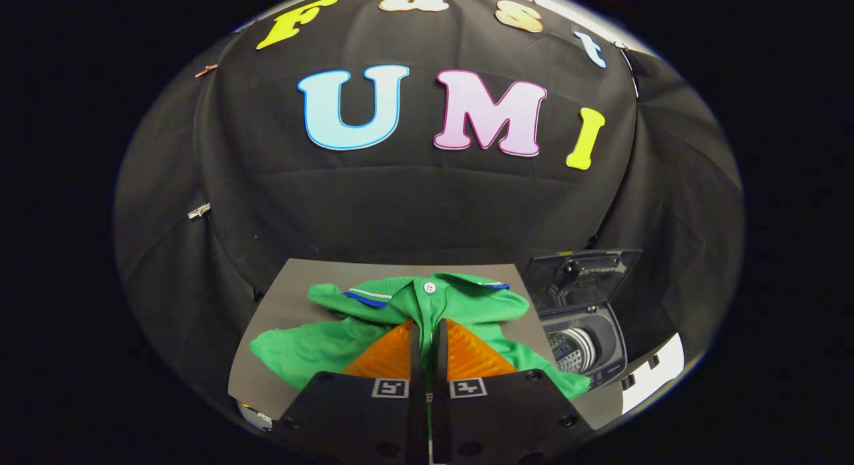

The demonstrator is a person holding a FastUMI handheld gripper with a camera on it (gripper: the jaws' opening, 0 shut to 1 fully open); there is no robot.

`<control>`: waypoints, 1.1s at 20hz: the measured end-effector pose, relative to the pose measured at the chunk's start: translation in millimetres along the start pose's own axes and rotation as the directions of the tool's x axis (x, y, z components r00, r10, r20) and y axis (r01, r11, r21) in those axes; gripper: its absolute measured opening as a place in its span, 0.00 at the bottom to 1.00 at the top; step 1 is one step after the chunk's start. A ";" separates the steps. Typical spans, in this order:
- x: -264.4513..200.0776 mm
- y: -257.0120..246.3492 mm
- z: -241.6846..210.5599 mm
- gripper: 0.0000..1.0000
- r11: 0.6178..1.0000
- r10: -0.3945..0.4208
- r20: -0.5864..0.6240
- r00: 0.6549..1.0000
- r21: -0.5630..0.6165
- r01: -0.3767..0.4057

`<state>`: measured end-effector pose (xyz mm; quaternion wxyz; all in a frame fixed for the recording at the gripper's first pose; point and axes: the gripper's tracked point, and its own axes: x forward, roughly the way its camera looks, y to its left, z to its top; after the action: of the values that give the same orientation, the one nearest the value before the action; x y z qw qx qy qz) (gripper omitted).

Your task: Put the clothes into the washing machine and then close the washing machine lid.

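A green polo shirt [333,341] with a white button and blue-striped collar lies spread on a grey board [283,298]. My gripper [427,325] sits over the shirt's front, just below the collar. Its fingers stand almost together, and a thin fold of green cloth shows pinched between them. To the right of the board stands a small top-loading washing machine [610,355]. Its dark lid [580,278] is raised upright at the back, and the ribbed drum [574,348] shows inside.
Black cloth walls close the booth behind and on both sides. A white strip with black marks [657,375] lies to the right of the washing machine. The board's near left corner [257,411] ends close to my fingers' base.
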<state>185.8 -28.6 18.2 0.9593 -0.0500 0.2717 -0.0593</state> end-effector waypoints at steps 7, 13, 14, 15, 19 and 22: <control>-10.8 -55.9 18.9 0.07 0.999 0.022 0.064 0.998 -0.029 -0.020; -4.9 -132.8 29.6 0.07 0.999 0.045 0.076 0.996 -0.010 -0.044; -2.9 -146.9 31.8 0.07 0.999 0.047 0.080 0.996 -0.009 -0.046; -1.1 -160.4 32.6 0.07 0.999 0.045 0.078 0.996 -0.007 -0.045; 10.5 -217.1 30.8 0.07 1.000 0.009 0.074 0.997 0.008 -0.010; 22.0 -249.8 23.3 0.07 1.000 -0.018 0.049 0.999 0.008 0.018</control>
<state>195.1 -277.0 58.7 0.9653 -0.0502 0.2472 -0.0676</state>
